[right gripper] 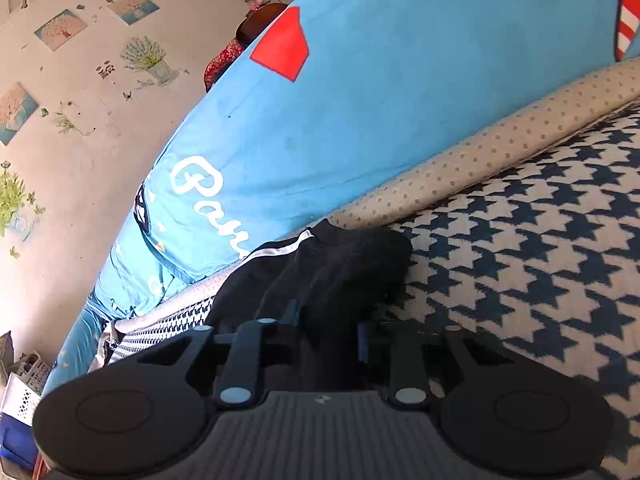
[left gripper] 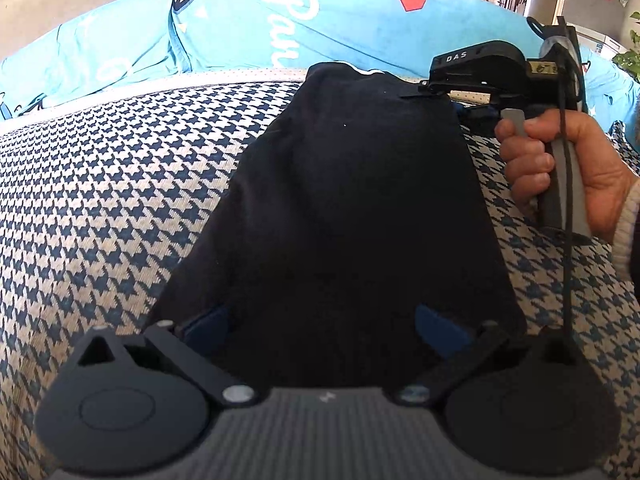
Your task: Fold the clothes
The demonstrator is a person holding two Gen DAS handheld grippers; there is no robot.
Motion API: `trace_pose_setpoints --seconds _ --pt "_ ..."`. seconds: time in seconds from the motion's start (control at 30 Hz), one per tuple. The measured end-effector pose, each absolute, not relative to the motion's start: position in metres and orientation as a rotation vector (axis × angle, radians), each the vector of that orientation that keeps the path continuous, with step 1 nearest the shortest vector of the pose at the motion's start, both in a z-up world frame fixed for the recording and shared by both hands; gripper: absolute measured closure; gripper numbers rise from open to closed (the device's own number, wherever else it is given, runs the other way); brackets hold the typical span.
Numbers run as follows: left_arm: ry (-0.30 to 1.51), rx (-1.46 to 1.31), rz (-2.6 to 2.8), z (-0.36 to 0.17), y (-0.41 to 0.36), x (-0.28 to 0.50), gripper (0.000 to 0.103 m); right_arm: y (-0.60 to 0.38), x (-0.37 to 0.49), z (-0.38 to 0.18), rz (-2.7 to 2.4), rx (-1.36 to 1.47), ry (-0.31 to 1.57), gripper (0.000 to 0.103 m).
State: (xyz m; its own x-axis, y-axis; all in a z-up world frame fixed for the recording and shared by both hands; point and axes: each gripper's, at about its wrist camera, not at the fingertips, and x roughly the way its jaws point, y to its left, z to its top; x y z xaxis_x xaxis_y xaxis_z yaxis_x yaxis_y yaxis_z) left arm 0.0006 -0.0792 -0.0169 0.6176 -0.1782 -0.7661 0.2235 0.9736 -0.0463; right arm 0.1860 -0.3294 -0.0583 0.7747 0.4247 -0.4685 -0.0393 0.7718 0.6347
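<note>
A black garment (left gripper: 352, 184) lies lengthwise on the houndstooth cover (left gripper: 120, 180), running away from me. My left gripper (left gripper: 322, 328) stands wide open over its near end, with cloth under and between the blue pads (left gripper: 208, 328). At the far right corner, a hand (left gripper: 560, 160) holds my right gripper (left gripper: 430, 94), which is pinched on the garment's edge. In the right wrist view the right gripper (right gripper: 328, 326) has its fingers drawn close with bunched black garment (right gripper: 340, 268) between them. A white stripe (right gripper: 280, 246) shows along the garment's far edge.
A bright blue blanket (left gripper: 340, 24) with white lettering and a red patch is heaped behind the cover, past a dotted beige border (right gripper: 480, 152). The houndstooth cover (right gripper: 540, 240) spreads out to the right. White baskets (right gripper: 24, 384) sit on the floor at far left, below a wall with pictures.
</note>
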Motion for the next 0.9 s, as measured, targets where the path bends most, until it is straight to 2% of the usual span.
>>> trace_pose_setpoints --seconds 0.07,0.2,0.53,0.9 --pt "0.876 0.057 -0.23 -0.017 -0.079 0.001 0.0 -0.328 0.187 -0.058 0.266 0.644 0.649 0.087" --pt "0.882 0.051 -0.236 -0.016 -0.078 0.001 0.0 -0.32 0.182 -0.049 0.209 0.614 0.639 0.091" --pt "0.857 0.023 -0.271 -0.001 -0.066 -0.009 0.0 -0.323 0.148 -0.012 0.011 0.559 0.554 0.092" --pt "0.802 0.058 -0.354 0.01 -0.059 -0.029 0.0 -0.393 0.071 0.027 -0.28 0.545 0.464 0.092"
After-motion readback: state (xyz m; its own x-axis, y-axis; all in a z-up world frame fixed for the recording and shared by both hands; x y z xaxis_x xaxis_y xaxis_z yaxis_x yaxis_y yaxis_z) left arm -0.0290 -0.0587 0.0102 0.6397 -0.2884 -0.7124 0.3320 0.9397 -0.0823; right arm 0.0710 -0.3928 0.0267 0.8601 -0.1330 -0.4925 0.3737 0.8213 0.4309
